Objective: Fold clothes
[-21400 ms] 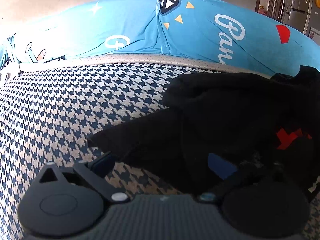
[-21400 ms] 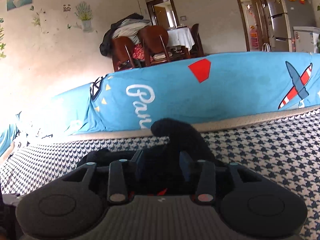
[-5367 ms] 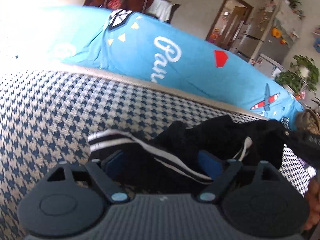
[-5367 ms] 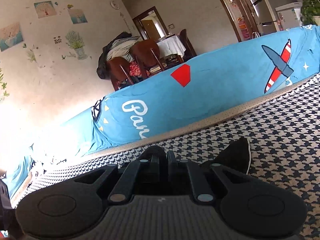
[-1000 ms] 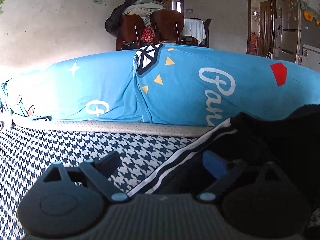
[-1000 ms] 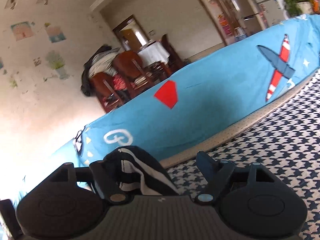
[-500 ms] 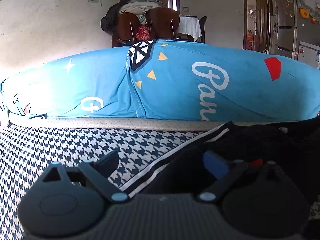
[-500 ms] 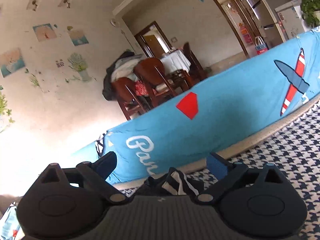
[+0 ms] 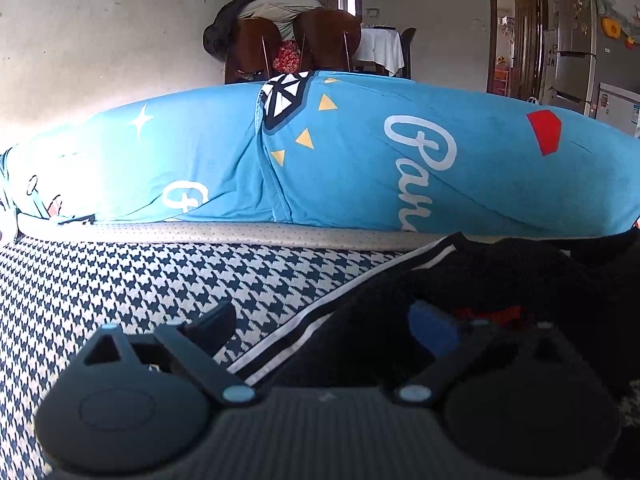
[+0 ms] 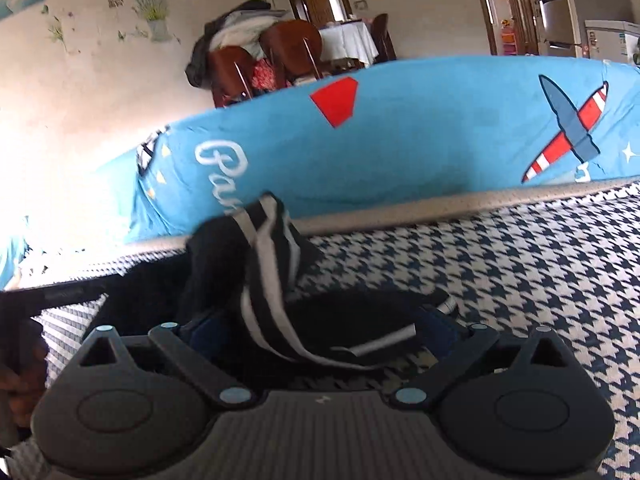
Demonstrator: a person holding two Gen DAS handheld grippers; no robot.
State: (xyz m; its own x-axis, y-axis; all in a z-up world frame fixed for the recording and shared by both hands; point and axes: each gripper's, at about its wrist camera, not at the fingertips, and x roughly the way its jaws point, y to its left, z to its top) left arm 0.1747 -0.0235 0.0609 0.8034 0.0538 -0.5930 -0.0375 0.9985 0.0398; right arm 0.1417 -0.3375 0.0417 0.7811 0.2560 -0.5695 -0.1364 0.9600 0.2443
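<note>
Lying bunched on houndstooth cover [image 9: 120, 280], black white-striped garment [image 10: 272, 280]; left tool [image 9: 324, 328], right tool [image 10: 320, 332] spread wide

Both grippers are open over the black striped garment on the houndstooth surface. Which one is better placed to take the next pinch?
Probably the right gripper: a raised striped fold of the black garment stands between its open fingers. The left gripper also straddles the cloth, but there it lies flatter.

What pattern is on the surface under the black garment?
Navy-and-white houndstooth cover, clearest in the left wrist view.
</note>
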